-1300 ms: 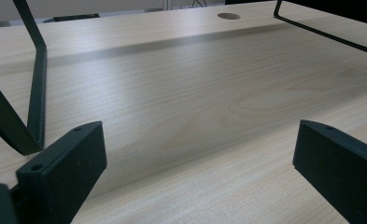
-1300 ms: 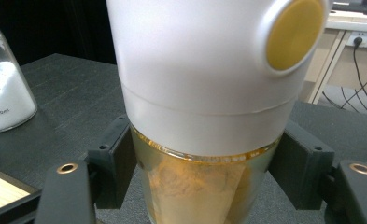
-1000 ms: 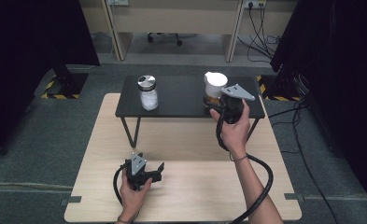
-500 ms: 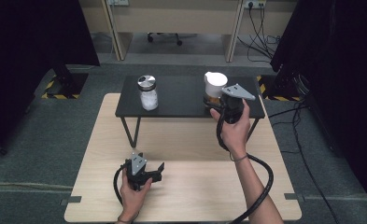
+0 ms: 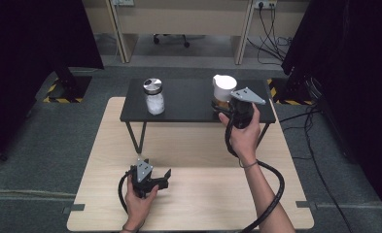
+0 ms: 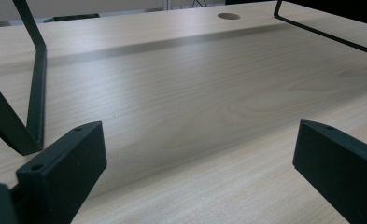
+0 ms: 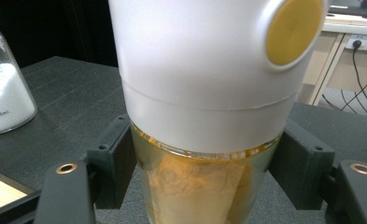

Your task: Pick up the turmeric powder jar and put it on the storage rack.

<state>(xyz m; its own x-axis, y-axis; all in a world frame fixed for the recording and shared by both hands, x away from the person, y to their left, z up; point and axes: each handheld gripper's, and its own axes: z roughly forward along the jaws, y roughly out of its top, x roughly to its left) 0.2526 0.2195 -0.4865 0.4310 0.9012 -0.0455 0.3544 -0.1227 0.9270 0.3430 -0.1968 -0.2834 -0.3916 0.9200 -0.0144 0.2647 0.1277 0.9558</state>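
Note:
A glass jar with a tall white lid point(image 5: 223, 87) and orange powder inside stands at the right end of the black raised shelf point(image 5: 188, 104). My right gripper point(image 5: 227, 103) is shut on its glass body; in the right gripper view the jar point(image 7: 204, 70) sits between the two pads point(image 7: 113, 163), which press on both sides below the lid. A second jar point(image 5: 154, 96) with a metal cap and white powder stands at the shelf's left, seen also at the left edge of the right gripper view point(image 7: 6, 93). My left gripper point(image 5: 148, 171) rests open on the wooden table point(image 5: 203, 194), nothing between its jaws point(image 6: 195, 158).
The shelf's black wire legs point(image 6: 34, 93) stand on the table ahead of the left gripper. A thick cable point(image 5: 271, 194) trails from the right gripper along the forearm. Dark curtains and desk legs surround the table on the floor.

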